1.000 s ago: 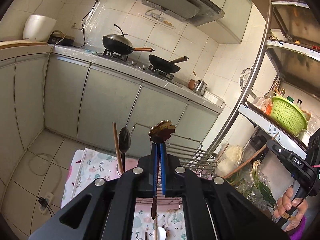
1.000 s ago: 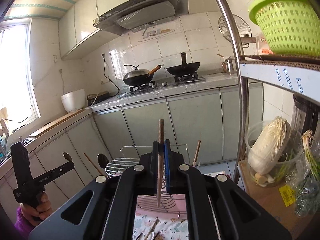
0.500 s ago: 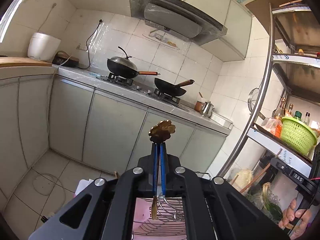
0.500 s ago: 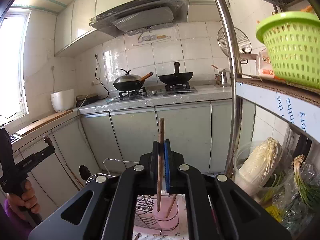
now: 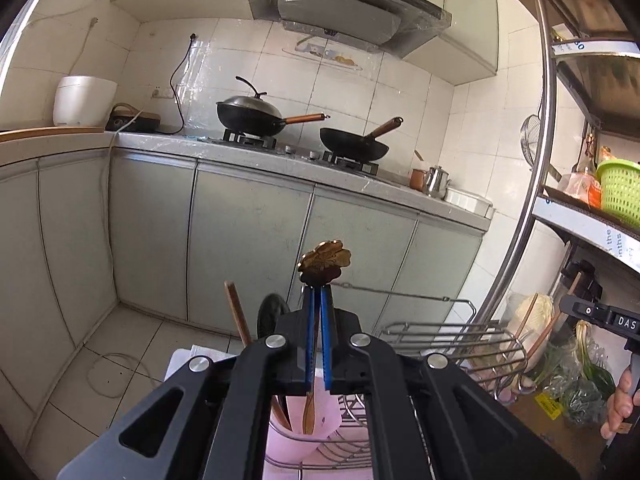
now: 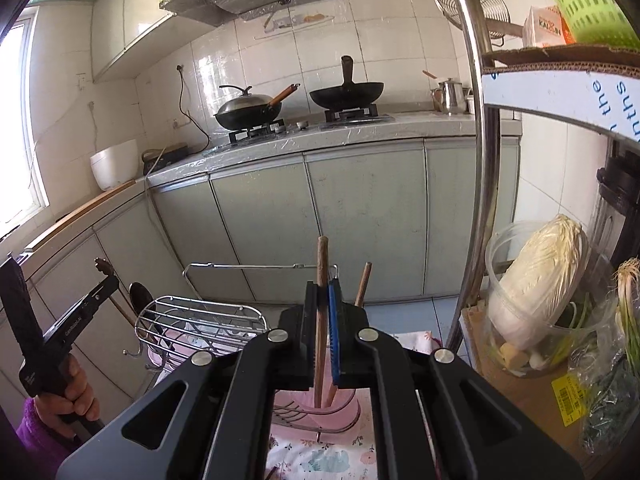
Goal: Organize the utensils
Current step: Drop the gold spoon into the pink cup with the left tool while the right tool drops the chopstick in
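Observation:
My left gripper (image 5: 317,300) is shut on a gold spoon with a flower-shaped handle end (image 5: 325,262); its lower end reaches into the pink cup (image 5: 306,420) in the wire rack (image 5: 448,336). A wooden stick (image 5: 236,312) and a black spoon (image 5: 269,312) stand in that cup. My right gripper (image 6: 325,300) is shut on a wooden utensil (image 6: 322,264), whose lower end is inside another pink cup (image 6: 320,410). A second wooden stick (image 6: 363,284) stands in that cup. The left gripper also shows in the right wrist view (image 6: 102,276).
The rack (image 6: 200,320) stands on a floral cloth (image 6: 320,456). Behind are grey cabinets and a stove with two woks (image 5: 248,114). A metal shelf post (image 6: 476,160) rises to the right, with a cabbage tub (image 6: 536,292) and greens below it.
Both grippers have come down toward the rack. The gold spoon's tip and the wooden utensil's tip are now inside the pink cups.

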`<state>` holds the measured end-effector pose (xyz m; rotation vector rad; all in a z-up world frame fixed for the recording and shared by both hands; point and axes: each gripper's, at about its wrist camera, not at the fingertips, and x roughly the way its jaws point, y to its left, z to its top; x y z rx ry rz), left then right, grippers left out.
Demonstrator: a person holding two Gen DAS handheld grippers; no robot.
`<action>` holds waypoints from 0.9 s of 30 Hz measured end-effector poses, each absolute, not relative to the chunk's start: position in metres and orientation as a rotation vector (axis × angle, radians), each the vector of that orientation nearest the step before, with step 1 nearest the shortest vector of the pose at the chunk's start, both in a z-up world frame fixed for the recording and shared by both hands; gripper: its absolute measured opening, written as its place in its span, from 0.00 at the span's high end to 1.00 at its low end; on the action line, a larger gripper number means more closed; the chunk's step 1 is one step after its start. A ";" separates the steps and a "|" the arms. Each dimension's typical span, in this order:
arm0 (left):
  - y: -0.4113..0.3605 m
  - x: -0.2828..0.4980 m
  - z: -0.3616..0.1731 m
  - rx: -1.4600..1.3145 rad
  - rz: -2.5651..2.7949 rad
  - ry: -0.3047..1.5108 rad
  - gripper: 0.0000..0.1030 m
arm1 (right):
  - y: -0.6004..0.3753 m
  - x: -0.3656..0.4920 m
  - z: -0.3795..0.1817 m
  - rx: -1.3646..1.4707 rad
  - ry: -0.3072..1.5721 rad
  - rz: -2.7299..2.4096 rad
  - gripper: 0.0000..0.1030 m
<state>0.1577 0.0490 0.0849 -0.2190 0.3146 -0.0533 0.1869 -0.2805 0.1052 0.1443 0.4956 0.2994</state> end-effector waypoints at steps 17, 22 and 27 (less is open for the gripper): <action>0.043 0.167 0.031 -0.193 -0.058 0.502 0.94 | -0.285 0.195 0.075 0.169 0.588 0.287 0.94; 0.044 0.160 0.034 -0.205 -0.072 0.499 0.71 | -0.286 0.195 0.072 0.178 0.618 0.280 0.93; 0.046 0.149 0.038 -0.210 -0.073 0.495 0.71 | -0.287 0.190 0.070 0.177 0.629 0.286 0.68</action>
